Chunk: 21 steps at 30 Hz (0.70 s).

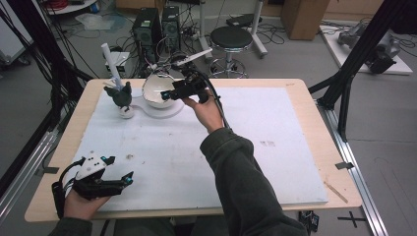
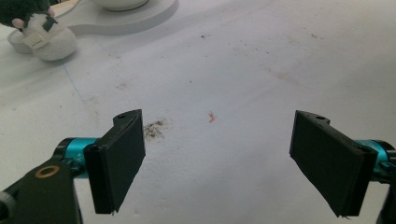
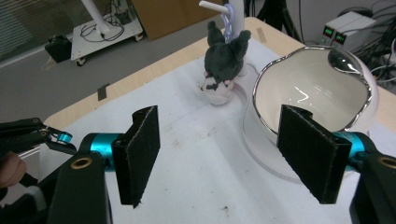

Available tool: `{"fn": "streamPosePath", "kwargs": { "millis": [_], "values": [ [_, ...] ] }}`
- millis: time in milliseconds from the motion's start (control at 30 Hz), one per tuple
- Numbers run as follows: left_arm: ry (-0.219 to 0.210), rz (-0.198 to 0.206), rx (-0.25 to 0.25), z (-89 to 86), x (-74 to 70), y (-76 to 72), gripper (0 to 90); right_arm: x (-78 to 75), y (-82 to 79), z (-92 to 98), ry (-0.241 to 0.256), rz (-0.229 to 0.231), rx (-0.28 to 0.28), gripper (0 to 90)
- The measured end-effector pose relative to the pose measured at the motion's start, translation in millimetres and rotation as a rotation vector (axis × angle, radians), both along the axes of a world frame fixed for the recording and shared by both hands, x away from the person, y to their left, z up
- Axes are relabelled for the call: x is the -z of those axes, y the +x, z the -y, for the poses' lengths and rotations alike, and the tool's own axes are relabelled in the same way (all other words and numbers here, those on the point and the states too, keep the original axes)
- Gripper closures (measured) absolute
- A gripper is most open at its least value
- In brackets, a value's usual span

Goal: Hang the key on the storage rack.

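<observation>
A white mat (image 1: 196, 147) covers my bench (image 1: 314, 128). My right tool (image 1: 169, 93) hangs open beside the bowl (image 1: 156, 91), near a plush (image 1: 120, 96). My left tool (image 1: 120, 169) rests open, near the bench's front edge.

Bright, even overhead light; glare streaks the bowl (image 3: 317, 93); all views slightly soft.

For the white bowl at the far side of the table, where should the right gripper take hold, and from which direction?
Probably the near rim of the white bowl, coming from above with one jaw inside and one outside. The bowl sits upright and open on a round white base, its wall is thin with a wavy metallic edge, and its body looks too wide to span. The open right gripper already hangs beside that rim.
</observation>
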<state>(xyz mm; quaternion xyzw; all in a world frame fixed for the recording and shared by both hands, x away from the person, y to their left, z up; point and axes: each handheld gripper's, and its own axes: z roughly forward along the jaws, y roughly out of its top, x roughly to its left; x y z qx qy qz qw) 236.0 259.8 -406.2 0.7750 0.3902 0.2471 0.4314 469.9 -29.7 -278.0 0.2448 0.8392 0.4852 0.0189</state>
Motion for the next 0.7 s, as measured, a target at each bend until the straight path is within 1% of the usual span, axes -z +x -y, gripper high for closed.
{"fn": "streamPosePath", "kwargs": {
  "millis": [33, 133, 200, 233, 267, 300, 400, 500, 600, 700],
  "values": [
    [0.003, 0.000, 0.001, -0.1, 0.0, 0.1, 18.6, 1.1, -1.3, 2.2, 0.004, 0.011, 0.005, 29.5],
    [0.007, -0.003, 0.005, 0.5, 0.1, 0.3, 18.6, 5.5, -4.1, 9.1, 0.008, 0.000, 0.003, 29.4],
    [0.001, -0.001, 0.002, 1.5, 0.7, 0.3, 18.6, 7.0, -5.4, 12.4, -0.005, -0.015, -0.001, 27.9],
    [0.001, -0.002, 0.001, 1.6, 0.6, 0.3, 18.5, 7.5, -6.1, 14.4, -0.007, -0.012, -0.001, 27.9],
    [0.002, -0.001, 0.002, 1.6, 0.5, 0.4, 18.5, 8.2, -7.5, 16.8, 0.003, 0.003, 0.003, 28.0],
    [0.002, -0.001, 0.002, 1.6, 0.6, 0.5, 18.6, 8.4, -9.1, 19.5, 0.005, 0.002, 0.012, 27.9],
    [0.003, -0.002, 0.002, 1.6, 0.8, 0.6, 18.6, 11.3, -11.2, 26.7, 0.012, 0.006, 0.016, 27.7],
    [0.003, -0.002, 0.001, 1.7, 0.7, 0.6, 18.6, 14.1, -12.5, 33.5, 0.008, -0.014, 0.017, 25.0],
    [0.007, -0.003, 0.004, 2.0, 0.8, 0.7, 18.6, 15.5, -16.6, 40.0, 0.018, 0.001, 0.025, 25.0],
    [0.006, -0.002, 0.003, 2.3, 0.9, 0.6, 18.6, 17.8, -19.1, 47.7, 0.021, 0.000, 0.028, 24.9]
  ]
}}
